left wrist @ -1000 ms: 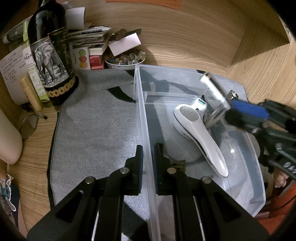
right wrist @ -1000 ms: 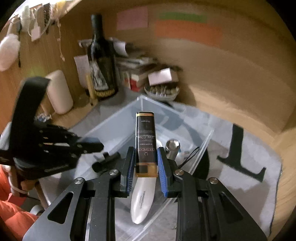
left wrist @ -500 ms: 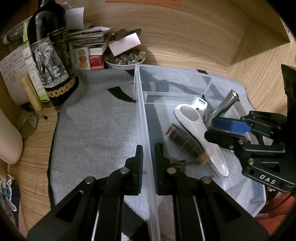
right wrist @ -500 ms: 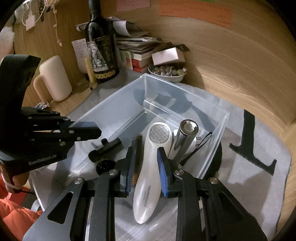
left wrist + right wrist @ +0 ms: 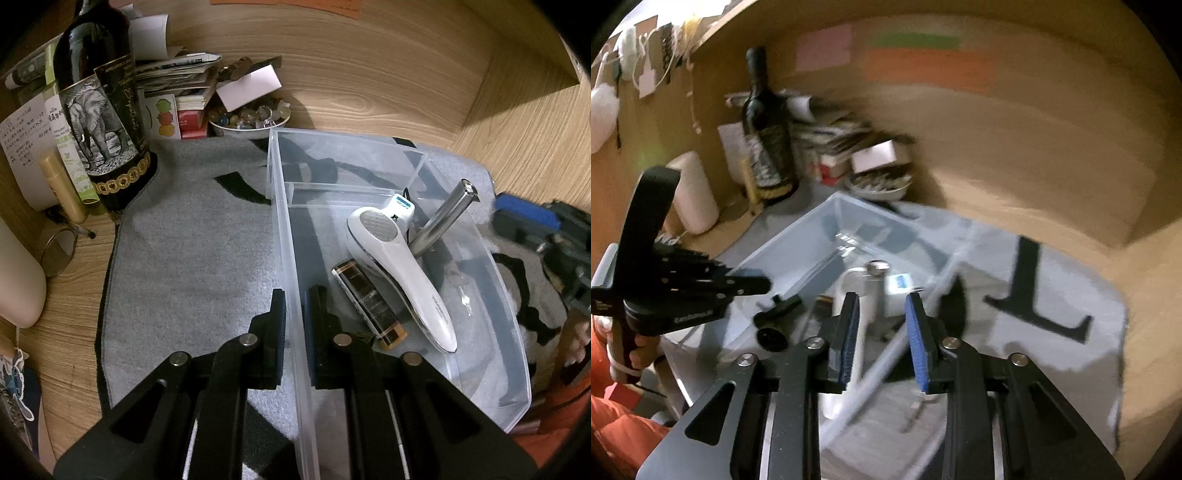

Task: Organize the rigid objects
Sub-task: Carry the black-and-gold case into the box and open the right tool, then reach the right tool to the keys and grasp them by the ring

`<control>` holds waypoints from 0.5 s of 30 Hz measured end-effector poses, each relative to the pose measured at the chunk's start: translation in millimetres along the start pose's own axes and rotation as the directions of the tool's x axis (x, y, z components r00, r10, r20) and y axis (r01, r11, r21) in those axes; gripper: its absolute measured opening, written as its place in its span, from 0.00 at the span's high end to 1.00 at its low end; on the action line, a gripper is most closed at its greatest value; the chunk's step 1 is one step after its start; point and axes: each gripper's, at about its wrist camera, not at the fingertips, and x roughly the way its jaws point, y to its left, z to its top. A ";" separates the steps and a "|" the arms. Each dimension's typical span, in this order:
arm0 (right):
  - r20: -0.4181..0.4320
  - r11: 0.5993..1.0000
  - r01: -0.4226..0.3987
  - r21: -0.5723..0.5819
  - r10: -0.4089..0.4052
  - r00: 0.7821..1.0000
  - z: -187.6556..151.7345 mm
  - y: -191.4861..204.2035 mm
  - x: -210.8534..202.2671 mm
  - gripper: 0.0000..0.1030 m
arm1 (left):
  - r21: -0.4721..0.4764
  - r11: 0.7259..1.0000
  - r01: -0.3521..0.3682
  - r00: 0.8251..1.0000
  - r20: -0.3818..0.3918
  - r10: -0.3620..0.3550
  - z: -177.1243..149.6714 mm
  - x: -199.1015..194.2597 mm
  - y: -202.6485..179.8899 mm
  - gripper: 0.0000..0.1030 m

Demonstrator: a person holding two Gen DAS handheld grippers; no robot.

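A clear plastic bin (image 5: pixel 491 254) sits on a grey mat (image 5: pixel 192 251). Inside lie a white handheld device (image 5: pixel 399 266), a dark bottle with a gold cap (image 5: pixel 369 302) beside it, and a silver metal cylinder (image 5: pixel 443 221) leaning on the bin's right wall. My left gripper (image 5: pixel 293 306) is shut on the bin's left wall. My right gripper (image 5: pixel 881 325) is open and empty, above the bin's near edge (image 5: pixel 886 354); it shows blurred at the right edge of the left wrist view (image 5: pixel 532 221).
A wine bottle with an elephant label (image 5: pixel 99 122), a bowl of beads (image 5: pixel 247 118), stacked books and papers (image 5: pixel 177 85) and a cream mug (image 5: pixel 18 280) stand along the wooden back and left. A wooden wall (image 5: pixel 517 110) rises on the right.
My right gripper let go of the dark bottle, which now lies in the bin beside the white device. The gripper opened and drew back up and away. The left gripper stayed put.
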 end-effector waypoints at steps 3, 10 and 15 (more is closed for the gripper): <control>0.015 0.998 0.057 0.031 -0.058 0.998 -1.4 -14.9 -9.1 0.66 | 0.002 1.000 -0.001 1.000 -0.001 0.001 0.0 -0.1 0.3 0.91; -0.058 0.986 0.114 0.120 -0.107 0.993 -20.5 -43.7 2.9 0.66 | 0.003 1.000 0.000 1.000 -0.002 0.000 -0.3 0.1 0.0 0.91; -0.147 0.982 0.093 0.165 -0.069 0.987 -42.8 -49.5 25.9 0.66 | 0.005 1.000 -0.002 1.000 -0.005 0.002 -1.1 0.3 0.4 0.91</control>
